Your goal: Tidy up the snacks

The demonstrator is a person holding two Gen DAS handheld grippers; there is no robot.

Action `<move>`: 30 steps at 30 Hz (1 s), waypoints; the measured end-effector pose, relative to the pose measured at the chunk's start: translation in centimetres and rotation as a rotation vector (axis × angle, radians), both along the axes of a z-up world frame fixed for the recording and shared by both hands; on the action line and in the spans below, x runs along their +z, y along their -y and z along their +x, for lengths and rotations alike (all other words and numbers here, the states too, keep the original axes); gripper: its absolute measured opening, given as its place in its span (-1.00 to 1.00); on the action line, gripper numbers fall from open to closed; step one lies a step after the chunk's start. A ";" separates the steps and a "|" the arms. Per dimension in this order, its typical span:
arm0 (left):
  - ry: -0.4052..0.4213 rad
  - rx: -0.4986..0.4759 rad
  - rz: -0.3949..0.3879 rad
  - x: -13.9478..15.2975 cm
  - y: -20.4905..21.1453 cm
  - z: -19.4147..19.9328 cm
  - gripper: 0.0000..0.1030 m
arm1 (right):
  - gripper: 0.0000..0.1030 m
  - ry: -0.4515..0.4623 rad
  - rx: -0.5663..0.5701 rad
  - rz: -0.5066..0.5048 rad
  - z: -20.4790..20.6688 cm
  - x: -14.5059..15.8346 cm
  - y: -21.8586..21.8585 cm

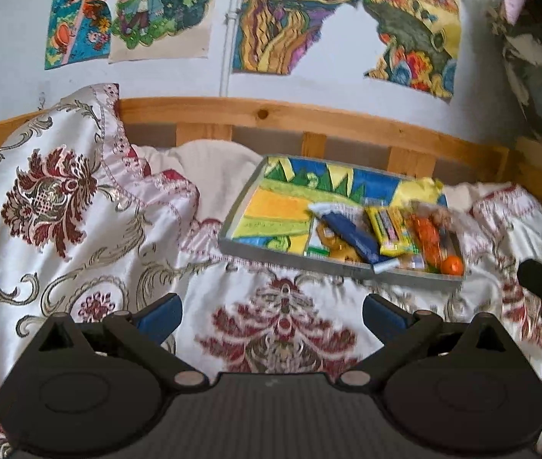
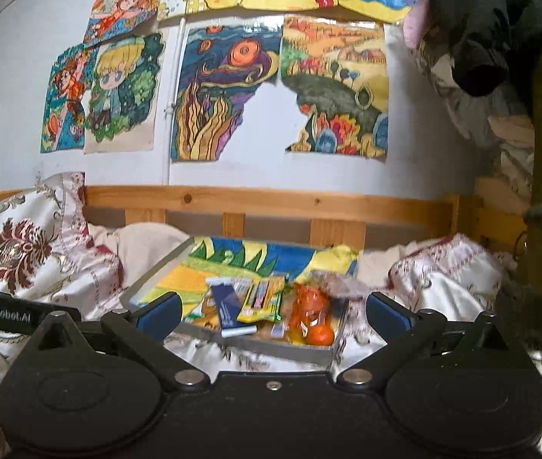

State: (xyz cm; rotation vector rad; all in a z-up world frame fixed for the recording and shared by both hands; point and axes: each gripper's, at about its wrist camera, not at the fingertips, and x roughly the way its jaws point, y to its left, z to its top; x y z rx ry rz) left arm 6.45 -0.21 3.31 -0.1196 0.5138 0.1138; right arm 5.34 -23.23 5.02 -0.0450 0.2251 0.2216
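A grey-rimmed tray [image 1: 255, 246] [image 2: 156, 271] with a colourful painted lining lies on the bedspread. Its right end holds snacks: a dark blue bar [image 1: 351, 235] [image 2: 227, 306], a yellow packet [image 1: 391, 231] [image 2: 261, 300], an orange wrapper [image 1: 425, 237] [image 2: 309, 304], an orange fruit [image 1: 451, 264] [image 2: 320, 334] and a yellow bag [image 1: 418, 191] at the back. My left gripper [image 1: 272, 317] hangs open above the bedspread, short of the tray. My right gripper [image 2: 272, 315] is open too, empty, just in front of the tray.
A white bedspread with dark red ornaments [image 1: 79, 206] covers the bed, bunched up on the left. A wooden bed rail [image 1: 309, 114] [image 2: 271, 199] runs behind the tray. Drawings hang on the wall [image 2: 232, 88]. The other gripper's black body [image 2: 3, 311] shows at the left edge.
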 end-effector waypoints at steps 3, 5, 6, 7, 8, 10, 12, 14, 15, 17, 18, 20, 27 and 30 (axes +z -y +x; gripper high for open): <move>-0.012 -0.008 0.015 -0.4 -0.2 -0.4 0.99 | 0.98 -0.035 -0.002 0.008 -0.2 -0.3 0.0; -0.017 -0.004 0.012 -0.5 -0.3 -0.6 0.99 | 0.98 -0.053 -0.002 0.011 -0.2 -0.5 0.0; -0.020 -0.001 0.009 -0.5 -0.4 -0.6 0.99 | 0.98 -0.060 -0.003 0.011 -0.1 -0.6 0.1; -0.021 0.000 0.008 -0.5 -0.5 -0.6 0.99 | 0.98 -0.066 -0.003 0.011 -0.1 -0.7 0.0; -0.020 0.002 0.007 -0.5 -0.6 -0.7 0.99 | 0.98 -0.069 -0.003 0.010 -0.1 -0.8 0.1; -0.019 0.005 0.003 -0.5 -0.7 -0.7 0.99 | 0.98 -0.074 -0.003 0.010 -0.1 -0.8 0.1; -0.019 0.006 0.000 -0.4 -0.8 -0.7 0.99 | 0.98 -0.081 -0.002 0.012 0.1 -0.9 0.1; -0.022 0.006 0.001 -0.5 -0.8 -0.7 0.99 | 0.98 -0.087 -0.002 0.013 0.1 -1.0 0.1; -0.023 0.005 0.001 -0.5 -0.8 -0.7 0.99 | 0.98 -0.089 -0.002 0.014 0.2 -1.0 0.2; -0.024 0.004 0.002 -0.6 -0.7 -0.7 0.99 | 0.98 -0.089 -0.001 0.015 0.2 -0.9 0.2; -0.025 0.004 0.004 -0.6 -0.7 -0.7 0.99 | 0.98 -0.089 -0.001 0.014 0.2 -0.9 0.2; -0.024 0.003 0.004 -0.6 -0.7 -0.7 0.99 | 0.98 -0.090 -0.001 0.015 0.2 -1.0 0.1; -0.025 0.000 0.004 -0.6 -0.6 -0.7 0.99 | 0.98 -0.094 0.003 0.012 0.3 -1.1 0.0; -0.027 -0.005 0.004 -0.6 -0.6 -0.7 0.99 | 0.98 -0.095 0.002 0.013 0.3 -1.1 0.0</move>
